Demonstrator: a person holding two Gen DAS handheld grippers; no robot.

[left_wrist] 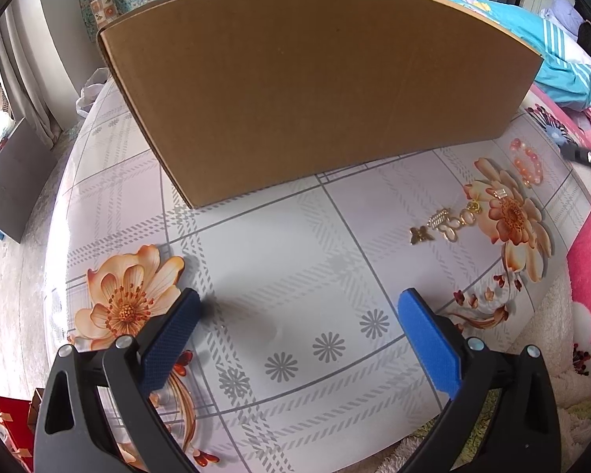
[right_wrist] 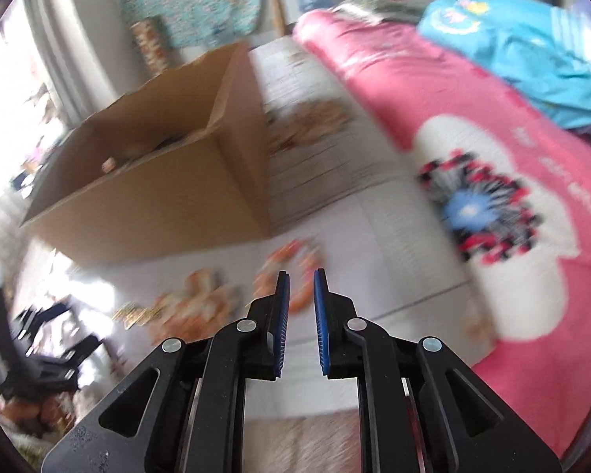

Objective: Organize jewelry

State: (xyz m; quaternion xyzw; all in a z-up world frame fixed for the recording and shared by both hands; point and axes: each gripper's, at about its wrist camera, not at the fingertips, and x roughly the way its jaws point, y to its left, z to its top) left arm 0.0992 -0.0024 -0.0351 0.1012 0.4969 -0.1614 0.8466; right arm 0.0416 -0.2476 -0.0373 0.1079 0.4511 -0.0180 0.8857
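The left gripper hangs with its blue pads wide apart and nothing between them, over a floral tablecloth. The right gripper shows a narrow gap, empty. Past them, gold charms and a pink bead bracelet lie loose on the cloth, right of the cardboard box. Its wall hides the inside from the left; the right wrist view is smeared, contents unreadable. A pink blanket borders the table.
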